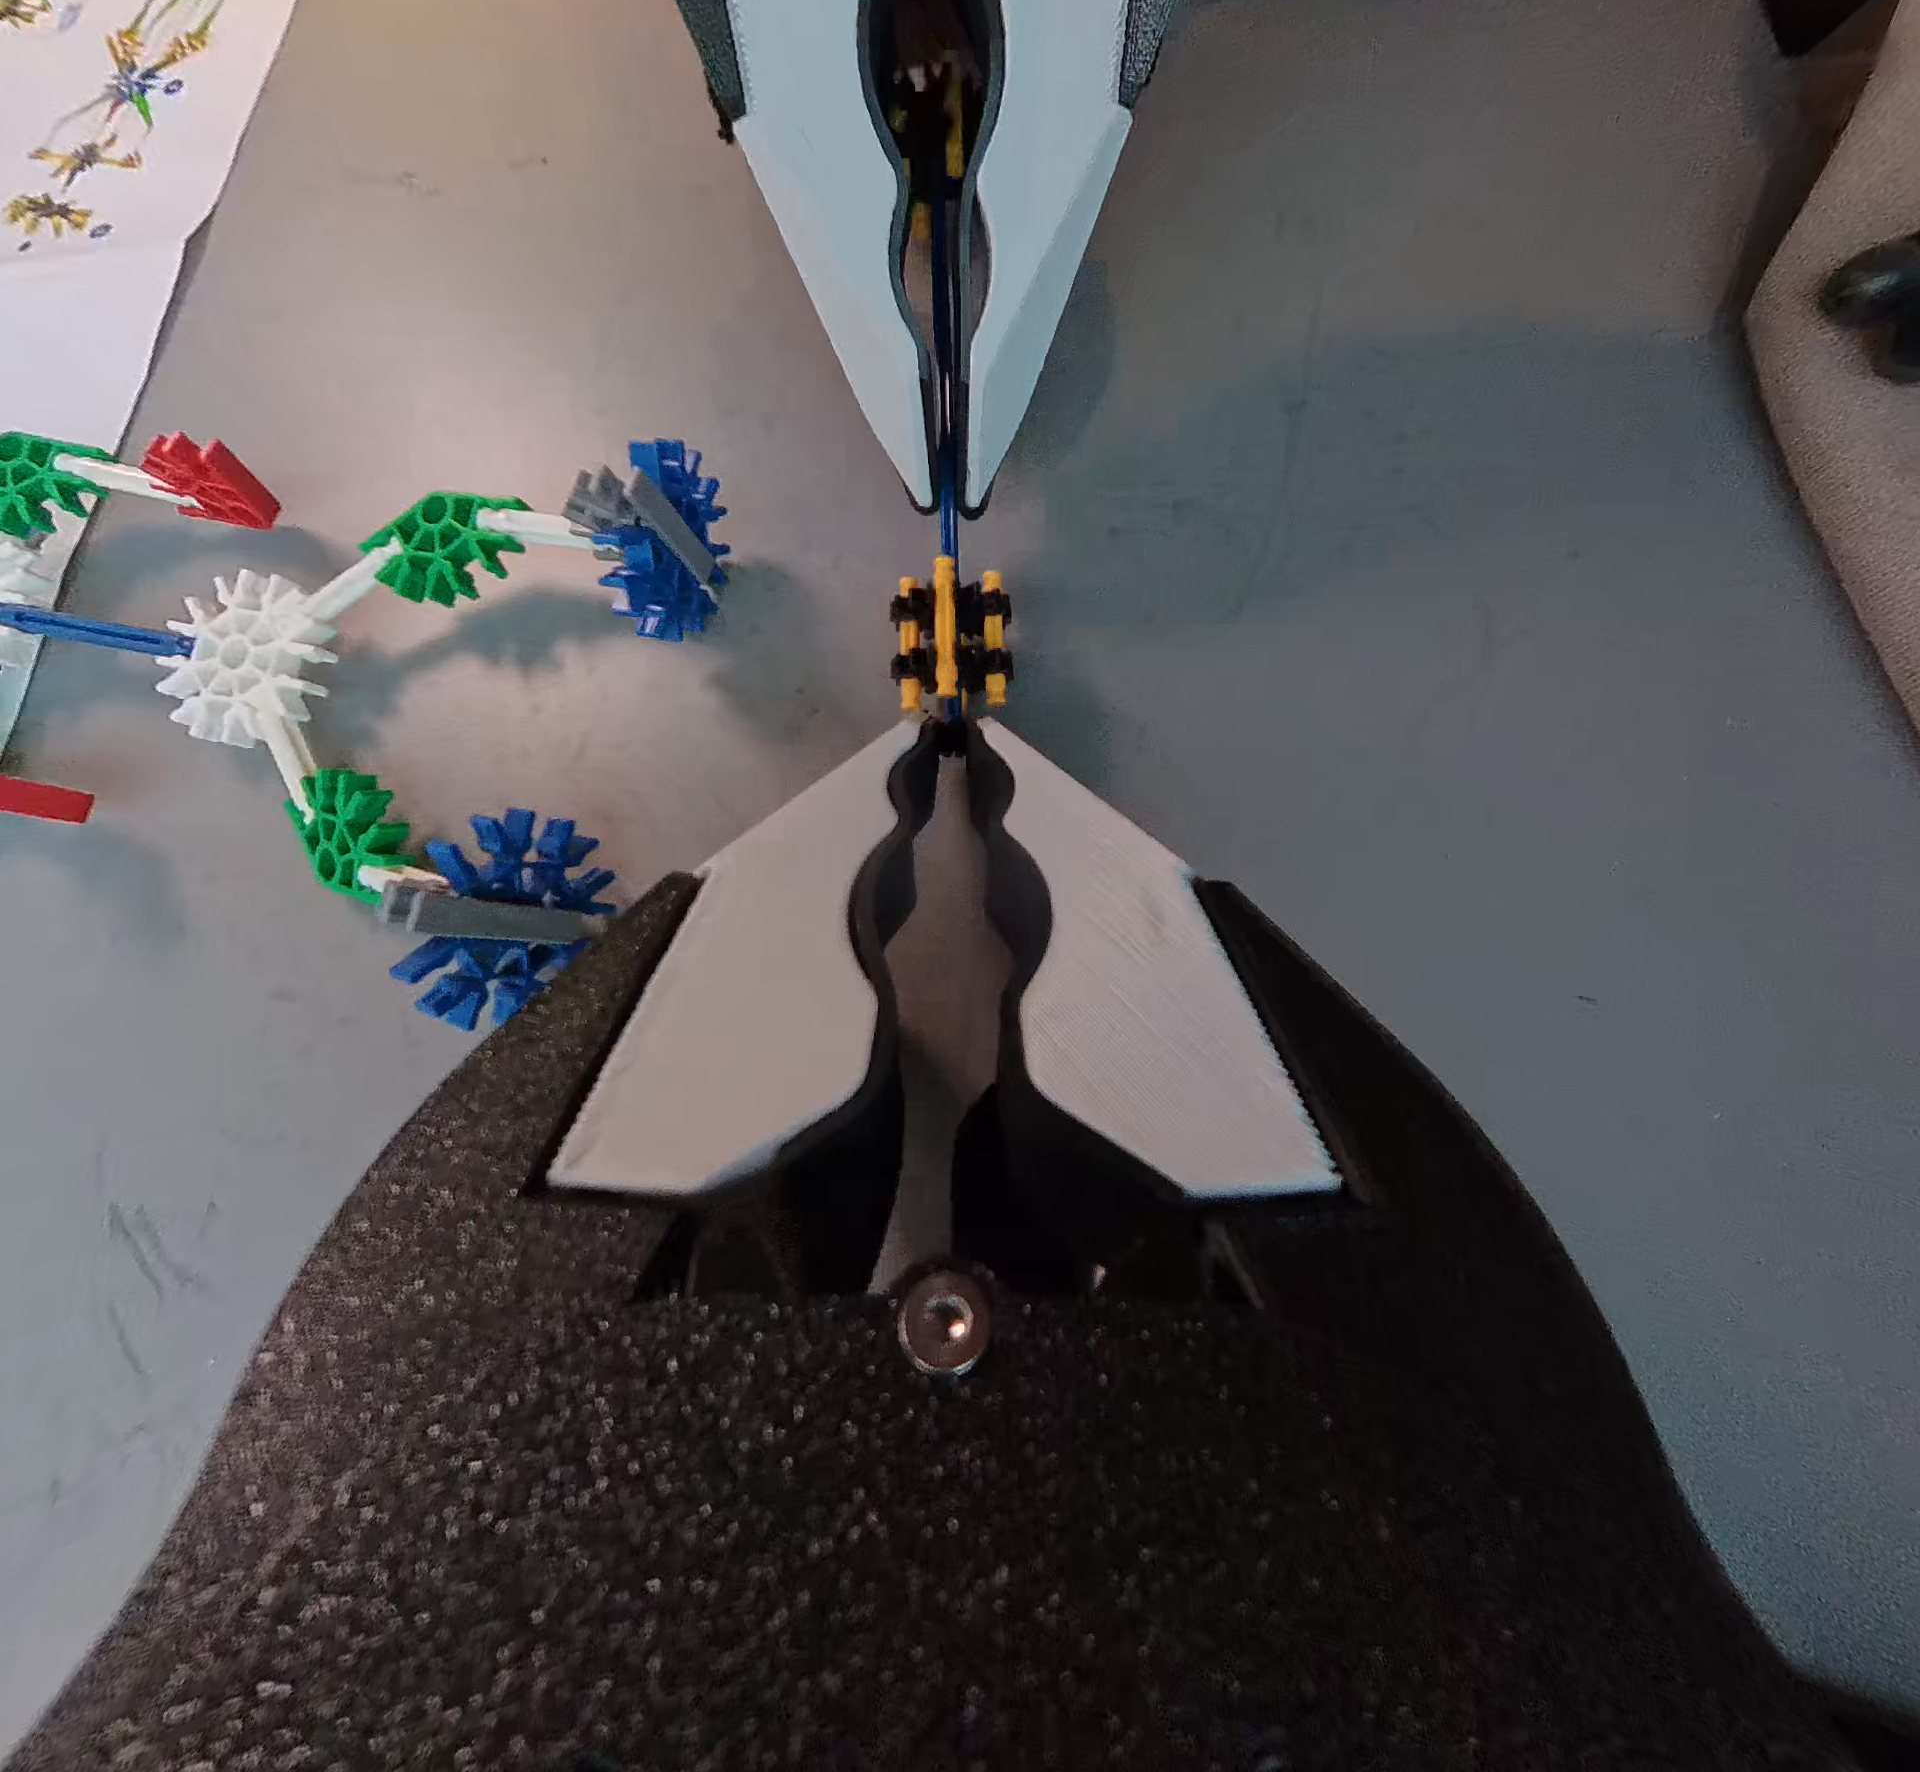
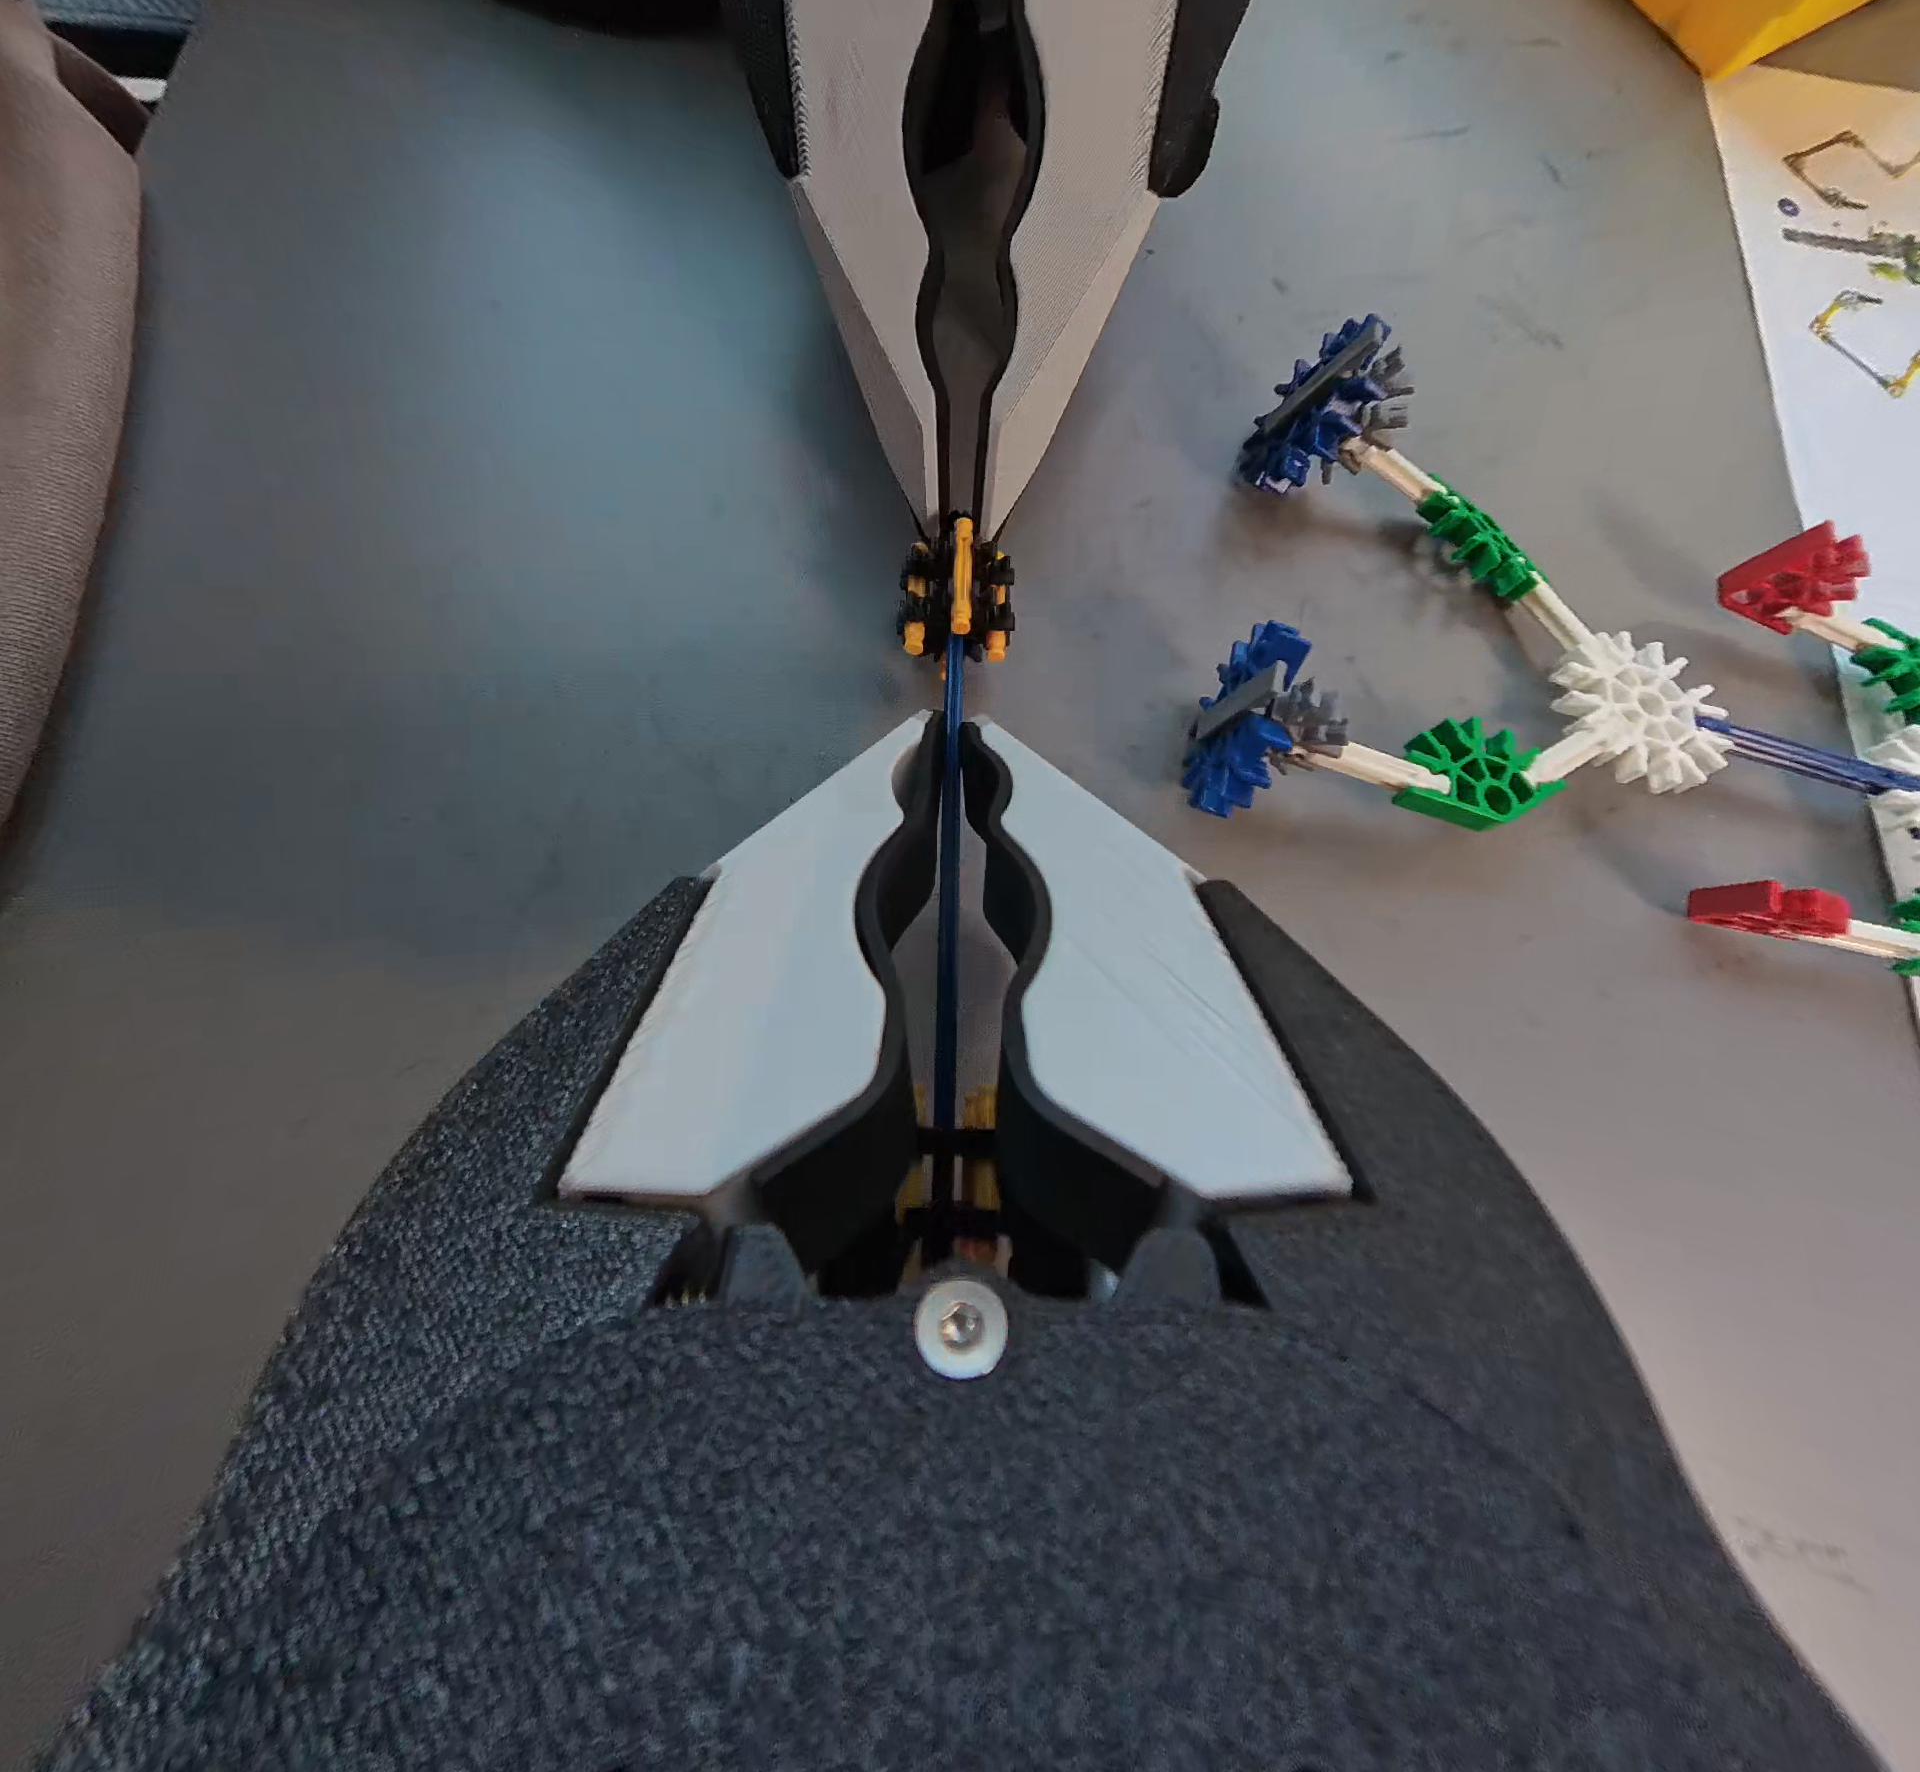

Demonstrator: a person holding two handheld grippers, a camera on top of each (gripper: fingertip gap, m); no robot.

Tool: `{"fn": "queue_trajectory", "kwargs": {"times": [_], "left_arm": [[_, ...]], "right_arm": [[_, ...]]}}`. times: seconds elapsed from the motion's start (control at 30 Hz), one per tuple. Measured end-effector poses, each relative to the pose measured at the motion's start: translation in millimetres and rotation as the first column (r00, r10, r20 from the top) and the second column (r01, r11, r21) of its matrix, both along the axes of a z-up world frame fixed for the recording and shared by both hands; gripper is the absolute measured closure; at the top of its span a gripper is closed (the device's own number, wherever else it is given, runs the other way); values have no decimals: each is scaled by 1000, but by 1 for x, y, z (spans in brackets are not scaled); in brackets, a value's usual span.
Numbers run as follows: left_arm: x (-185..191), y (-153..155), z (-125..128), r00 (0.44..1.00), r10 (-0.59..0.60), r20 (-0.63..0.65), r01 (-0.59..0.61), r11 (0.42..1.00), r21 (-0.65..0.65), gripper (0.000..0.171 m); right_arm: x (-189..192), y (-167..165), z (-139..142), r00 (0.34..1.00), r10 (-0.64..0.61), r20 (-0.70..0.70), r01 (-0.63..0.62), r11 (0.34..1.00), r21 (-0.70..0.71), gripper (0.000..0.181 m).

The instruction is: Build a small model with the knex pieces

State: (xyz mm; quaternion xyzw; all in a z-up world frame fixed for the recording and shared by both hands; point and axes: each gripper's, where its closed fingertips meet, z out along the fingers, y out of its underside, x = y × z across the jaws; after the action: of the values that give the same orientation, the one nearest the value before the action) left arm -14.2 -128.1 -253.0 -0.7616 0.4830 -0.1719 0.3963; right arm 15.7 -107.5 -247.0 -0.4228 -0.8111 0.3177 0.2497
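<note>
Two grey-fingered grippers are facing tip to tip over a grey table (image 1: 1351,579). The right gripper (image 2: 948,735) is pinching a thin blue plastic rod (image 2: 948,891). The left gripper (image 1: 945,735) is clamping the small yellow-and-black connector cluster (image 1: 948,631) at the rod's end. Only the right wrist view is showing the rod running back between its fingers, where more yellow and black parts sit. A colourful rod-and-connector toy model (image 1: 416,662) is lying nearby.

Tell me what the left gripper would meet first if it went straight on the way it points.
The yellow-black cluster sits directly at the left gripper tips. Just beyond it is the right gripper, shut on the blue rod.
</note>
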Motion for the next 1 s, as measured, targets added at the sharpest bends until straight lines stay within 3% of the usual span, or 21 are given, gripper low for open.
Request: {"fn": "queue_trajectory", "kwargs": {"times": [1.0], "left_arm": [[3,0,4,999,-12,-36,11,1000,-10,169]], "right_arm": [[-5,-4,-7,1000,-20,10,20,1000,-3,181]]}}
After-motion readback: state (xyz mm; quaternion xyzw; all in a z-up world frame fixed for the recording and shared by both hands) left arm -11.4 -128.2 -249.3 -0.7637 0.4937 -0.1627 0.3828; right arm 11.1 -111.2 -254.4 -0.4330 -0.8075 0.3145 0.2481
